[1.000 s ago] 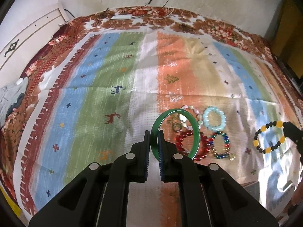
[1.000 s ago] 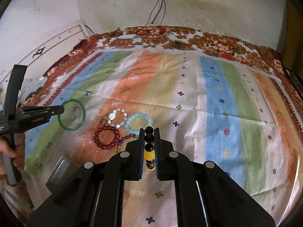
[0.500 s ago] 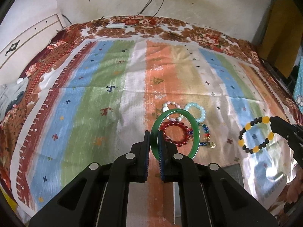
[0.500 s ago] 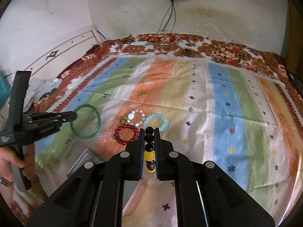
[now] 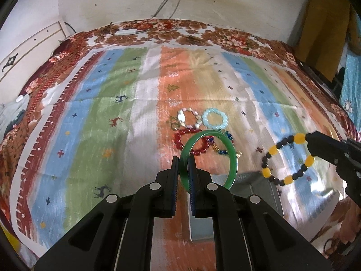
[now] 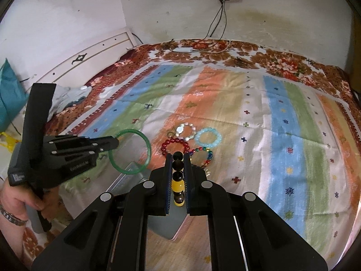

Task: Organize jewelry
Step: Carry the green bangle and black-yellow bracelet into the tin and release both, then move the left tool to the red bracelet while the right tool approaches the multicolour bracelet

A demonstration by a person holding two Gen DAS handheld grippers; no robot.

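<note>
Between my left gripper's (image 5: 183, 169) pressed pads hangs the green bangle (image 5: 233, 160); my right gripper (image 6: 178, 176) pinches the black-and-yellow bead bracelet (image 6: 177, 186). Just below both lies the grey box (image 6: 162, 223), probably their destination: I'd lower each squarely over it before letting go. Beyond, four bracelets rest on the bed (image 5: 140, 103), the red one (image 5: 180, 137) nearest.

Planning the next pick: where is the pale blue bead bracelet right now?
The pale blue bead bracelet lies on the striped cloth, right of the white bead bracelet and beyond the multicoloured bead bracelet.
</note>
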